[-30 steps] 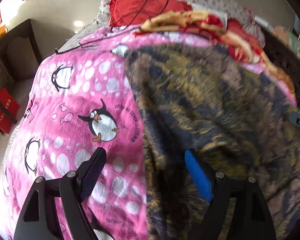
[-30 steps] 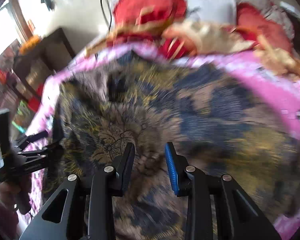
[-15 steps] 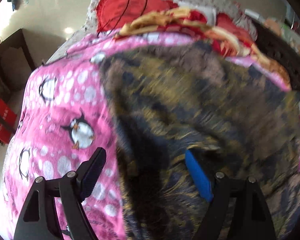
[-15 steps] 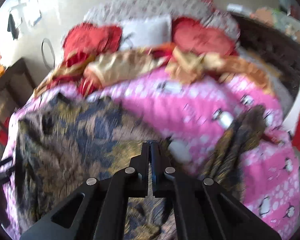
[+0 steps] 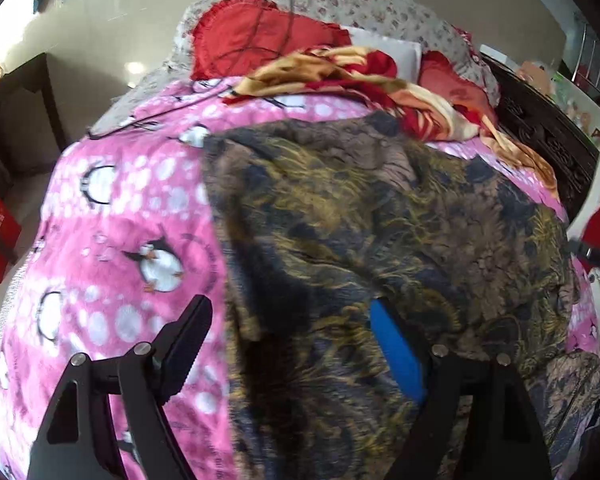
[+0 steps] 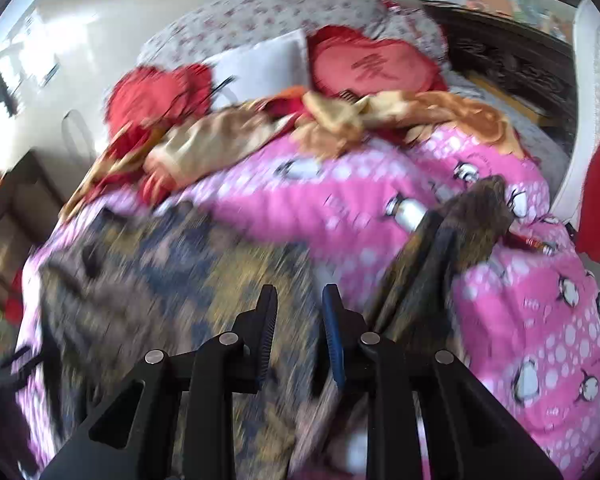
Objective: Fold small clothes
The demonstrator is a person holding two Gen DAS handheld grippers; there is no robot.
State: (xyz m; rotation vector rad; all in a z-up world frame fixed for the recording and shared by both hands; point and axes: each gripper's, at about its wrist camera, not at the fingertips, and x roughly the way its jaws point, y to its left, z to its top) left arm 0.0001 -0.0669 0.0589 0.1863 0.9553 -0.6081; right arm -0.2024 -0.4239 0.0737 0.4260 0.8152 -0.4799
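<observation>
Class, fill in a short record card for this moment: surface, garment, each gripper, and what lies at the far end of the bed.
Surface: pink penguin blanket covering the bed
Garment: dark gold-patterned garment spread on the blanket, one part stretched out to the right in the right wrist view
Left gripper: jaws wide, over the garment's left edge
Right gripper: jaws just reopened slightly, nothing visibly pinched
Far end: red cushions, crumpled red-and-gold cloth

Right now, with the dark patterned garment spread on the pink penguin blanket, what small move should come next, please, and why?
Probably lower the left gripper onto the left edge of the dark blue-and-gold patterned garment. Its jaws stand wide over that edge, gripping nothing, and the garment lies unfolded on the pink penguin blanket.
</observation>
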